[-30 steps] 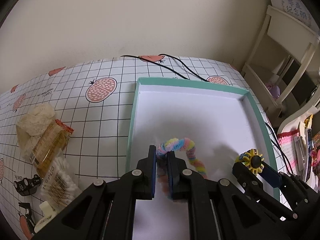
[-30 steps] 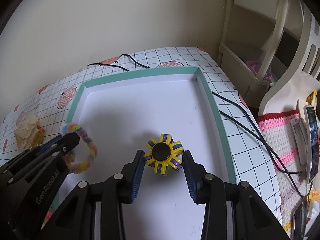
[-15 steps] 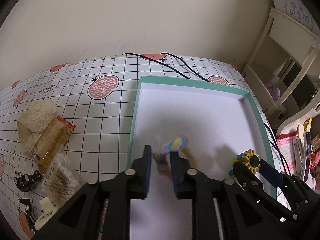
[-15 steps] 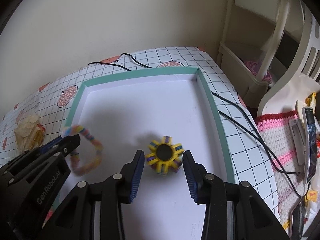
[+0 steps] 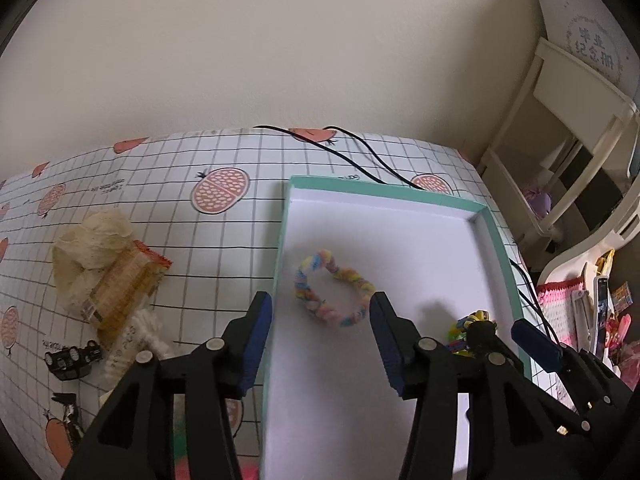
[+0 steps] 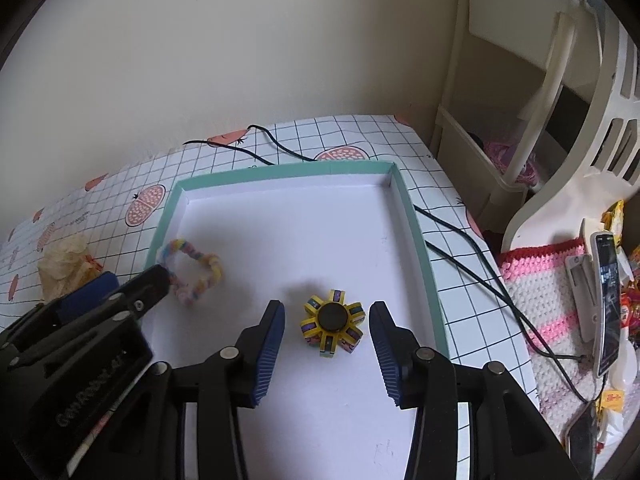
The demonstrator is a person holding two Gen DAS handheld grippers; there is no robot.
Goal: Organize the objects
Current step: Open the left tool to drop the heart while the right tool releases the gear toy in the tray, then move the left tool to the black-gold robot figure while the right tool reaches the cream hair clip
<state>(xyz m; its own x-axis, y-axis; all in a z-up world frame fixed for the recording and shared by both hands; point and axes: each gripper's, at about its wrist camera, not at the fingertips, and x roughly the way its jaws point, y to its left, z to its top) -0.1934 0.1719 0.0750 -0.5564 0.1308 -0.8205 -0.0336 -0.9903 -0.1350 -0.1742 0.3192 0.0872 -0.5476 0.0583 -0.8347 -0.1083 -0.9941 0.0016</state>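
Objects for sorting are now going into the teal-rimmed tray (image 5: pixel 283 240): 2 of them lie on its white floor, and both have only just been let go. A second ago the left gripper (image 5: pixel 322 332) was pinched on the pastel fuzzy ring (image 5: pixel 334 294) and holding it off the floor; now its jaws stand wide apart with nothing in them, and the ring lies flat near the tray's left wall, just ahead of the blue pads. The right gripper (image 6: pixel 327 344) has spread wider too. It grips nothing; the yellow spinner toy (image 6: pixel 331 322) sits on the tray floor between its pads, touching neither, towards the tray's right side and well apart from the ring.

So, as I read it, 2 drops are finished and both tools are free for the next pick.

What is left looks to be the cluster out on the gridded tablecloth (image 5: pixel 224 248) to the left of the tray: a cream lacy bundle (image 5: pixel 90 240), an orange snack packet (image 5: pixel 124 290) leaning on it, a bag of cotton swabs (image 5: pixel 136 340) and a small black toy car (image 5: pixel 74 358). The left tool is the nearer one to those. A black cable (image 6: pixel 472 252) runs past the tray's right edge and is worth keeping clear of.
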